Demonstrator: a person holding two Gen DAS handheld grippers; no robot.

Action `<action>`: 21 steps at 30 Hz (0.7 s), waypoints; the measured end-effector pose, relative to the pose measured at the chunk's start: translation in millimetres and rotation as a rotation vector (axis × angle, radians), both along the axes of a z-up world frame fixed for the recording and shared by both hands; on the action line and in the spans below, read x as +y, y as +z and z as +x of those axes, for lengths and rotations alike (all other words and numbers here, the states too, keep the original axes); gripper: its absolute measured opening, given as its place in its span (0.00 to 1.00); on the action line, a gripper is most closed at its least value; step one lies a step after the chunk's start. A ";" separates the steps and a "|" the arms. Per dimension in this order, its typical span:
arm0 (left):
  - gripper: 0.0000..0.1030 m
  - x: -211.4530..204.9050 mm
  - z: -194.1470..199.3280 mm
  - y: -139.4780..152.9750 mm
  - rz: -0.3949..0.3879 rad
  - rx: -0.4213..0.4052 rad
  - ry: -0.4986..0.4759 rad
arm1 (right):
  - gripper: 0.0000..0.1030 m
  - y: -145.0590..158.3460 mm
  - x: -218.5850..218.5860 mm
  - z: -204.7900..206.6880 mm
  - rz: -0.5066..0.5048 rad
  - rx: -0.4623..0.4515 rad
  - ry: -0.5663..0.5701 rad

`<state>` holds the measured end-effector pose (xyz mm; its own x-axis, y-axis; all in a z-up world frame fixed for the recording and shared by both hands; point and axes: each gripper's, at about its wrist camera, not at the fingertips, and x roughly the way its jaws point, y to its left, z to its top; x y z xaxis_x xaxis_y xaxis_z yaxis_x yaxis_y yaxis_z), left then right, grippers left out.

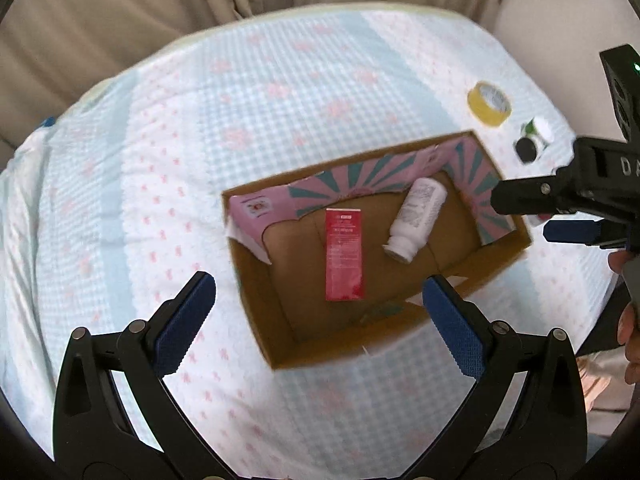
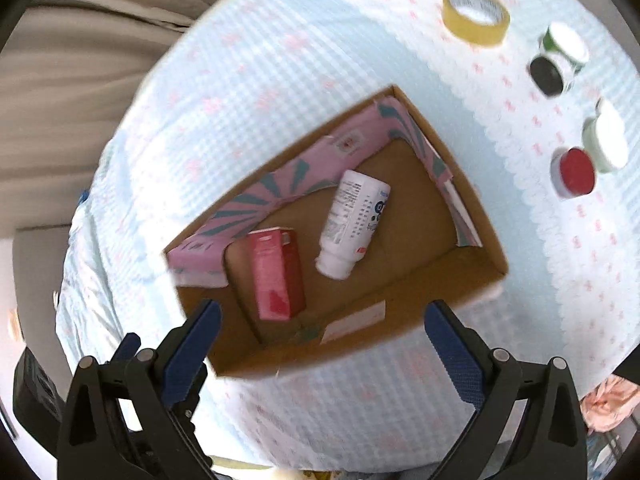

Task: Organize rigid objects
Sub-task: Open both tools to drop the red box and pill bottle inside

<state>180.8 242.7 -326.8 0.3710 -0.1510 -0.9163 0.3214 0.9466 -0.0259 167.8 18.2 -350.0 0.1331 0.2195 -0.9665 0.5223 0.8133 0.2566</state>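
Cardboard box (image 2: 400,320) holds red carton (image 2: 276,272), white bottle (image 2: 352,220).

You see an open cardboard box (image 1: 256,280) with pink-and-teal inner flaps. Inside it lie a red carton (image 1: 344,254), flat on the box floor, and a white bottle (image 1: 416,218) on its side just beside the carton, cap toward the box's near wall. Beyond the box's far corner you find a yellow tape roll (image 2: 476,16), then four small jars (image 2: 560,60) clustered nearby, one black-lidded, one red-lidded (image 2: 574,172).
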 end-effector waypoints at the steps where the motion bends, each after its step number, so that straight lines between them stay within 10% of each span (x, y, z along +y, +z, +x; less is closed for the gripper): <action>1: 1.00 2.4 -6.8 9.3 -0.006 -0.010 0.008 | 0.98 13.1 3.6 -4.8 -0.014 -0.016 0.021; 21: 1.00 -58.7 -101.3 162.7 -0.104 -0.278 0.085 | 0.98 211.0 -46.1 -130.4 -0.498 -0.256 0.226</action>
<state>79.5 184.1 -164.1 0.6207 -0.1965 -0.7590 0.2500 0.9672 -0.0460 37.3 -27.9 -139.0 0.3782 -0.2012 -0.9036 0.2944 0.9516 -0.0887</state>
